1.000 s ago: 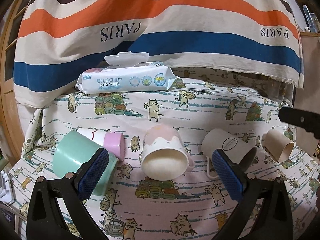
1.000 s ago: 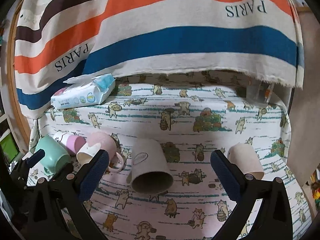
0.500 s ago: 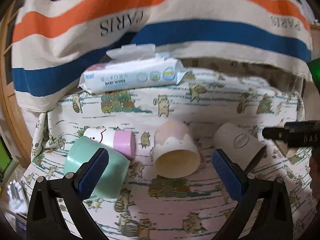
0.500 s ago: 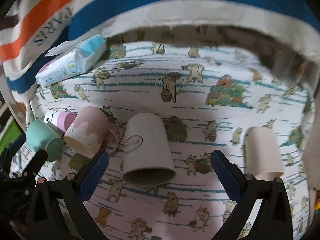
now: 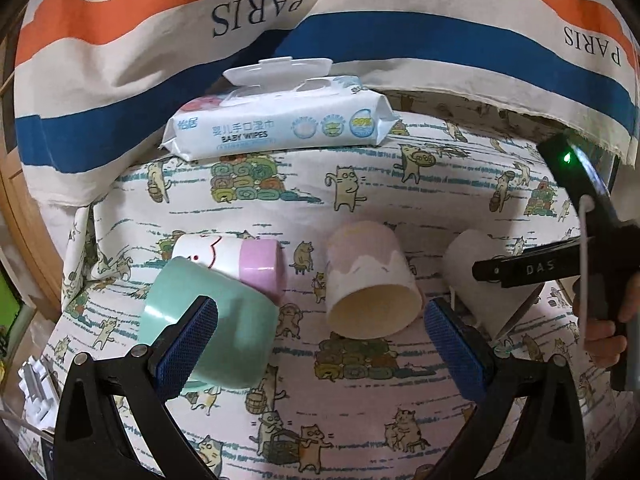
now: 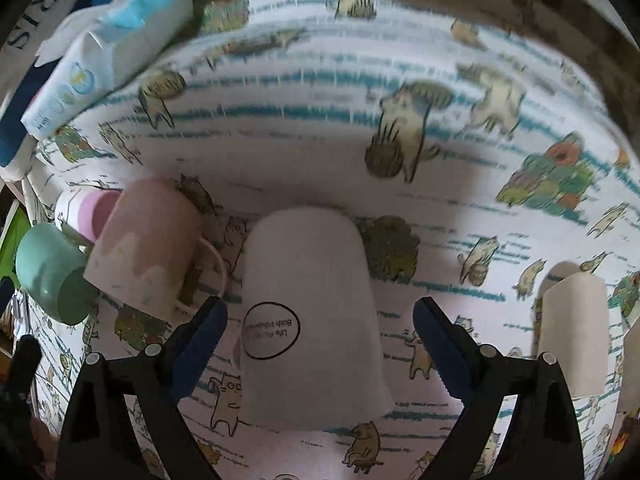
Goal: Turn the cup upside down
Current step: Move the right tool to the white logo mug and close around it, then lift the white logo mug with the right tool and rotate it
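Several cups lie on their sides on a cat-print cloth. In the right wrist view a white mug (image 6: 308, 320) with a round black logo lies between the open fingers of my right gripper (image 6: 320, 344), mouth toward the camera; the fingers are apart from it. A pink-and-cream mug (image 6: 148, 248), a mint cup (image 6: 52, 272) and a beige cup (image 6: 572, 328) lie beside it. My left gripper (image 5: 320, 344) is open and empty, hovering near the pink-and-cream mug (image 5: 370, 280). The mint cup (image 5: 216, 328) sits behind its left finger. The white mug (image 5: 484, 280) is partly hidden by the right gripper's body.
A white-and-pink cup (image 5: 236, 260) lies behind the mint cup. A pack of baby wipes (image 5: 280, 120) rests at the back against a striped "PARIS" cloth (image 5: 320, 8). The cat-print cloth (image 5: 360, 420) covers the surface. A hand (image 5: 604, 328) holds the right gripper's handle.
My right gripper has moved down and forward, so the white mug now lies between its open fingers. My left gripper has moved closer to the cups and stays open.
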Tool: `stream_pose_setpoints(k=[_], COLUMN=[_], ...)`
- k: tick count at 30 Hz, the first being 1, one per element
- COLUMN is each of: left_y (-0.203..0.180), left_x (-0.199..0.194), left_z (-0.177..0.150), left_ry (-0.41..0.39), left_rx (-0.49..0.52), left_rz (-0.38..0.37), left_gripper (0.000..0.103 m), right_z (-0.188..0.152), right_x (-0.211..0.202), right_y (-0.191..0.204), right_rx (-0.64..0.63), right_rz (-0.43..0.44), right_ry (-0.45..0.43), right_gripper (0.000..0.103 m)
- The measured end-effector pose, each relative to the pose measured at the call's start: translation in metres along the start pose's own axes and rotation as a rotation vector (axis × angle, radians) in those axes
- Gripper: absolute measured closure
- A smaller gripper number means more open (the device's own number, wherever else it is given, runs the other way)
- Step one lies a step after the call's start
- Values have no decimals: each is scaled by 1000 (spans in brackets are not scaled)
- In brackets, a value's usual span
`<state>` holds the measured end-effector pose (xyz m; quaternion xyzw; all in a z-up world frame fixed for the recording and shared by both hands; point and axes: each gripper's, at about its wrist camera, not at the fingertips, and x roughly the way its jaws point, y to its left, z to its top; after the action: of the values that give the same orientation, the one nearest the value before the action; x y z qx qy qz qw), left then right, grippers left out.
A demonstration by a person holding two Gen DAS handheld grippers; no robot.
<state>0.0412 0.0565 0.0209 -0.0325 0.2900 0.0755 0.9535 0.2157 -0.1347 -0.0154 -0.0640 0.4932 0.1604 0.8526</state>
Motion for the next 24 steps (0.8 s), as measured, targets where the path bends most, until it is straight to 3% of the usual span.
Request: stream_pose_setpoints(k=[8,11,13,17,24], left_y=[8,7,6,9,14], left_x=[-6,-9,-13,-18,-34], left_z=[-2,-4,-6,-8,-7], left_ry=[9,14,14,19,2], left_rx=[-18,-3,7,6,-9], left_rz=[-3,0,6,7,5], left_gripper=[1,1,1,1,1], right_z=[-1,-3,-6,-10,-32], right_x=[20,32,40,46,3], right_y=[5,6,6,-1,-14], right_rx=[-11,-10,0,40,70], right_rz=[-18,3,16,24,46], right_ry=[37,74,98,104,45], right_gripper=[8,12,22,22,23])
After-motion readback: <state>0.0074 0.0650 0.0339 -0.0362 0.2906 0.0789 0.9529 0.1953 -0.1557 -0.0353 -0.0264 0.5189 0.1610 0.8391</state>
